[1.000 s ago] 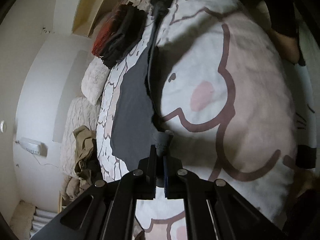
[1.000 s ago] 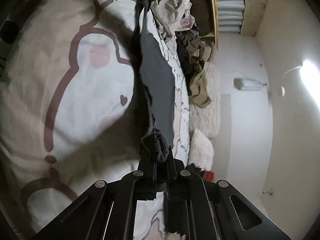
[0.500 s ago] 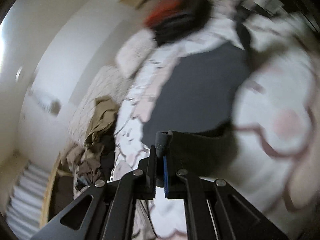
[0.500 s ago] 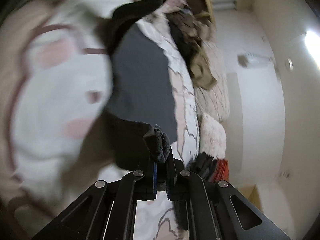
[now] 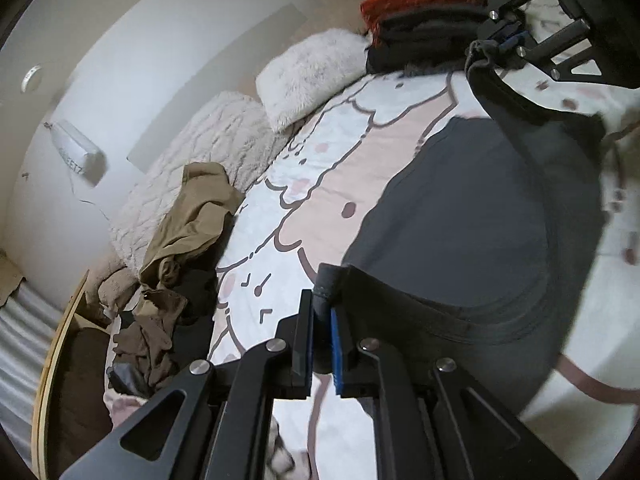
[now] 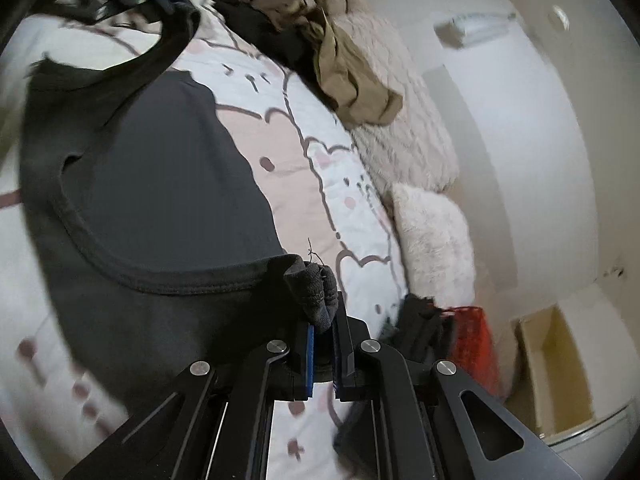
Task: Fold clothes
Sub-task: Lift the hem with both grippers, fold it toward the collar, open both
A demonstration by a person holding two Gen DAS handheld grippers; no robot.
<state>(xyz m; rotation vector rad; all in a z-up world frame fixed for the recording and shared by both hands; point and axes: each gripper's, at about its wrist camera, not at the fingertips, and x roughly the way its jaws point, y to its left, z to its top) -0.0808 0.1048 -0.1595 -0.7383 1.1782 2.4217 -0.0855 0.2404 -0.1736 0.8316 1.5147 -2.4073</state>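
— Lettering on the white wall unit (image 5: 78, 152), at nine o'clock in the left wrist view: can it be read?
— Too blurred to make out. Moving right: a heap of olive clothes (image 5: 188, 216), fluffy pillows (image 5: 312, 76), then bare cartoon-print duvet (image 5: 304, 184) as open room.
— The garment?
— The dark grey top (image 5: 460, 216) lies spread on the duvet from centre towards three o'clock, neckline facing the cameras, long axis running away towards the folded stack (image 5: 424, 24) at one o'clock.
— The tongs?
— The left gripper (image 5: 321, 312) pinches one shoulder corner, its jaws just beginning to ease apart. The right gripper (image 6: 323, 326) is clamped narrow on the other shoulder.
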